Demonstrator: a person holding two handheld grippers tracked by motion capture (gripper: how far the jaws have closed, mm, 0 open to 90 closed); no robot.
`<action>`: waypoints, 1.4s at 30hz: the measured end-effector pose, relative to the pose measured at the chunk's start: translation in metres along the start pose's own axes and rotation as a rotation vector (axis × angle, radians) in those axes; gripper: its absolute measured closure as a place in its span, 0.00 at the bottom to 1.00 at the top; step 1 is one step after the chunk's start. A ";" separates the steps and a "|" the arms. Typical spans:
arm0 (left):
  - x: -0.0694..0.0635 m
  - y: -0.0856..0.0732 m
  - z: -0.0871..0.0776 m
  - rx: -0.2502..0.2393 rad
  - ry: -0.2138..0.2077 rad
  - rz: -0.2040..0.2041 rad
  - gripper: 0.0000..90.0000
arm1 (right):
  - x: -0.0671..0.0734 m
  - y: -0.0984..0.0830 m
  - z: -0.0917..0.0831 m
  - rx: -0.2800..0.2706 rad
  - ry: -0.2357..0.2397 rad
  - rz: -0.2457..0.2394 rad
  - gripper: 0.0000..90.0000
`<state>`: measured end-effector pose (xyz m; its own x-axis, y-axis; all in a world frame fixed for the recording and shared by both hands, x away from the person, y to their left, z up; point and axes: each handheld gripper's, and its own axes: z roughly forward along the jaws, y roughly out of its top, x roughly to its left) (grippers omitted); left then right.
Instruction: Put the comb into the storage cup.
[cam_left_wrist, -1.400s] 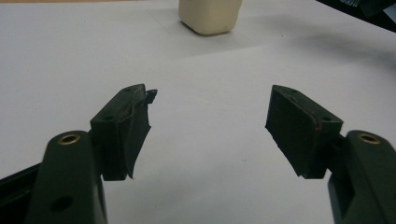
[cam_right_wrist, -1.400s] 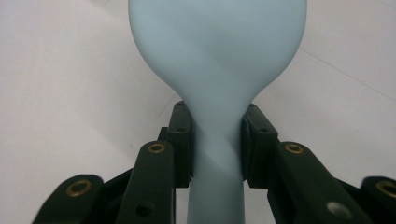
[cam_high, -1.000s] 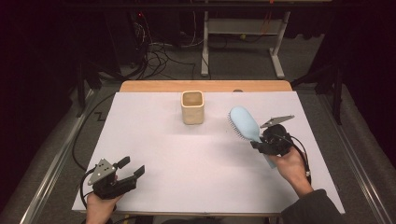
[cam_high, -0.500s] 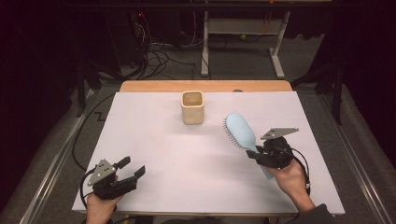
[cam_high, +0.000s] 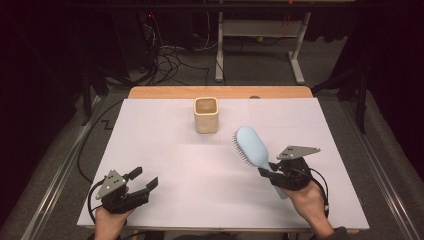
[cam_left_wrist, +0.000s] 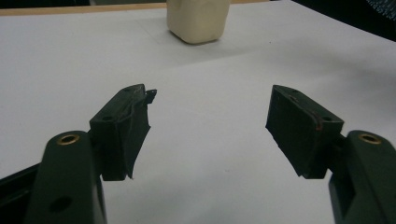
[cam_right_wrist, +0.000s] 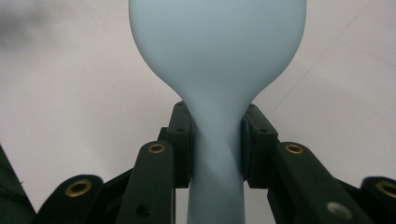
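Note:
A light blue hairbrush (cam_high: 252, 145) is held above the white table on the right, its head pointing up and away, bristles facing left. My right gripper (cam_high: 270, 172) is shut on the brush's neck; in the right gripper view both jaws press the blue handle (cam_right_wrist: 217, 154) from either side. A cream square cup (cam_high: 206, 115) stands upright at the far middle of the table, also seen as the cup (cam_left_wrist: 198, 21) in the left gripper view. My left gripper (cam_high: 142, 180) rests low at the near left, open, with nothing between its fingers (cam_left_wrist: 126, 130).
The white sheet (cam_high: 165, 160) covers the table, with a wooden strip (cam_high: 220, 92) along the far edge. Cables and a metal stand lie on the dark floor beyond. Wide bare surface lies between the two grippers and the cup.
My right gripper has carried the hairbrush left and toward the near edge. The left gripper has stayed where it was.

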<state>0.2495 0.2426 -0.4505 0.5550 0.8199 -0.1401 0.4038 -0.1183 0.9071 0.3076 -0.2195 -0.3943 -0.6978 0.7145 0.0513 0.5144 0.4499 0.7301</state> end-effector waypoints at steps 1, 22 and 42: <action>0.000 0.001 0.000 -0.004 -0.001 -0.003 0.34 | 0.001 0.000 0.000 -0.005 0.003 -0.006 0.78; -0.022 0.019 0.018 0.006 -0.075 0.059 0.32 | 0.031 -0.007 0.007 -0.051 0.096 -0.045 0.78; -0.037 0.035 0.035 0.029 -0.134 0.076 0.31 | 0.045 -0.006 0.011 -0.076 0.148 -0.070 0.78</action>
<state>0.2685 0.1882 -0.4275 0.6760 0.7262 -0.1253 0.3772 -0.1950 0.9054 0.2786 -0.1841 -0.4037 -0.7995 0.5933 0.0940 0.4264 0.4502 0.7845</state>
